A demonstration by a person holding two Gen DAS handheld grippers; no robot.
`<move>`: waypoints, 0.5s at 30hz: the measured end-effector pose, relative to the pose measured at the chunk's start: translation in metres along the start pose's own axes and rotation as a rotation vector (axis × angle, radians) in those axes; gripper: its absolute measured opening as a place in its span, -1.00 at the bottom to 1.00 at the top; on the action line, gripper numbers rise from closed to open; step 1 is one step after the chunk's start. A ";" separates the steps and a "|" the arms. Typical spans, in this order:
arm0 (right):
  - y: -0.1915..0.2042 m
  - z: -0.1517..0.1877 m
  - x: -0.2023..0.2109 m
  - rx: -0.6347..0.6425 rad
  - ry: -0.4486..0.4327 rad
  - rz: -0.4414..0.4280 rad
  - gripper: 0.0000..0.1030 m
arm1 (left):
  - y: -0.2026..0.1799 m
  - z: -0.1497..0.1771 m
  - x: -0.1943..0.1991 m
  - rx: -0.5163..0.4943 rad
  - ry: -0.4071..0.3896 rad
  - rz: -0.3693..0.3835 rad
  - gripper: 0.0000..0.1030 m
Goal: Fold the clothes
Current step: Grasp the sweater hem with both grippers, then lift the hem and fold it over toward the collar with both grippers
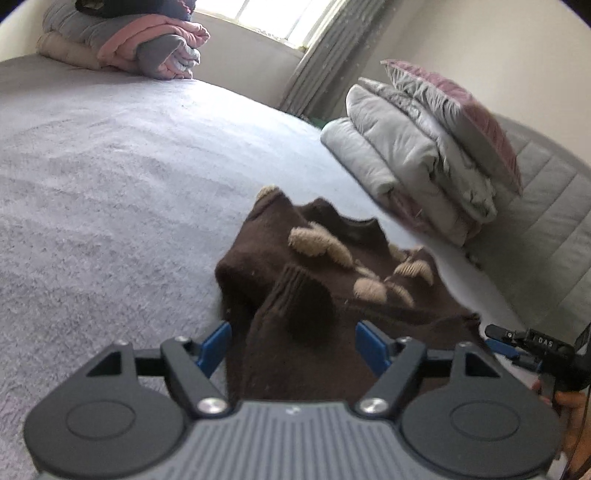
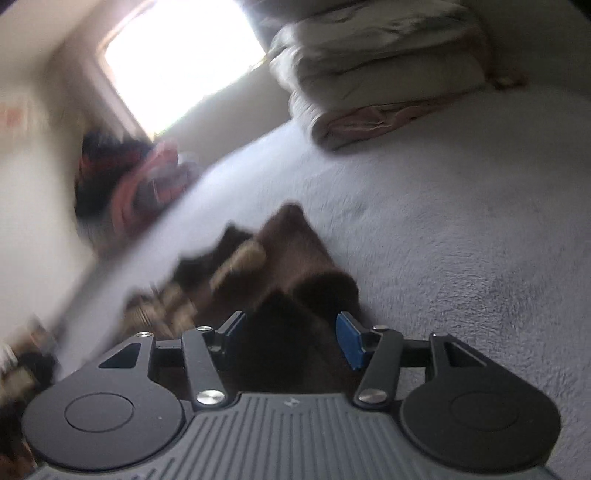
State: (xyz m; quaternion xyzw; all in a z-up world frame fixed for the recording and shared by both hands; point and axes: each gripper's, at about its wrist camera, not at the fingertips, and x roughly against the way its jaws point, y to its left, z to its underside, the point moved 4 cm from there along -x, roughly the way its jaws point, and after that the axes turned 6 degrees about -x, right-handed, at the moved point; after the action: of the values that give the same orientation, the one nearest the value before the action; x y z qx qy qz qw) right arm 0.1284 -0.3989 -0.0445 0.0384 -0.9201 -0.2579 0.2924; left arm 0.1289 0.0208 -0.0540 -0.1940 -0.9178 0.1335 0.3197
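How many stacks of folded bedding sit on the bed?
2. A grey and pink stack at the far corner below the window, and a pale grey stack topped by a pillow against the headboard. More may lie out of frame.

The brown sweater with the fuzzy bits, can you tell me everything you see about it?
The dark brown knitted sweater looks soft and woolly, with tan fuzzy tufts sewn across its front, a round neck opening and a ribbed cuff. It lies rumpled and partly folded on the pale grey fleecy bed cover, near the folded grey quilts. Part of it sits between the blue fingers of the left hand-held gripper and of the right hand-held gripper; both stand open, with gaps beside the cloth.
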 end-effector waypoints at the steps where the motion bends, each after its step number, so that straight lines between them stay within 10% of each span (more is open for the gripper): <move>1: 0.004 0.005 -0.003 0.053 0.010 0.027 0.10 | 0.000 0.002 -0.003 -0.007 0.005 -0.011 0.45; 4: 0.014 0.019 -0.008 0.197 0.032 0.091 0.01 | 0.002 0.009 -0.008 -0.017 0.019 -0.033 -0.02; 5: 0.016 0.024 -0.008 0.237 0.035 0.104 -0.26 | 0.000 0.011 -0.007 -0.034 0.008 -0.048 -0.43; 8: 0.023 0.035 -0.006 0.352 0.042 0.142 -0.68 | -0.010 0.015 -0.002 -0.095 -0.038 -0.096 -0.75; 15: 0.037 0.011 0.017 0.376 -0.172 0.203 -0.73 | -0.040 -0.001 0.023 -0.240 -0.233 -0.170 -0.78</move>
State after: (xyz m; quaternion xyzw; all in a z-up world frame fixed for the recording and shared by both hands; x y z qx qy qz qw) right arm 0.1113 -0.3660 -0.0248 -0.0227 -0.9726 -0.0535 0.2250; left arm 0.1021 -0.0043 -0.0256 -0.1355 -0.9711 0.0172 0.1959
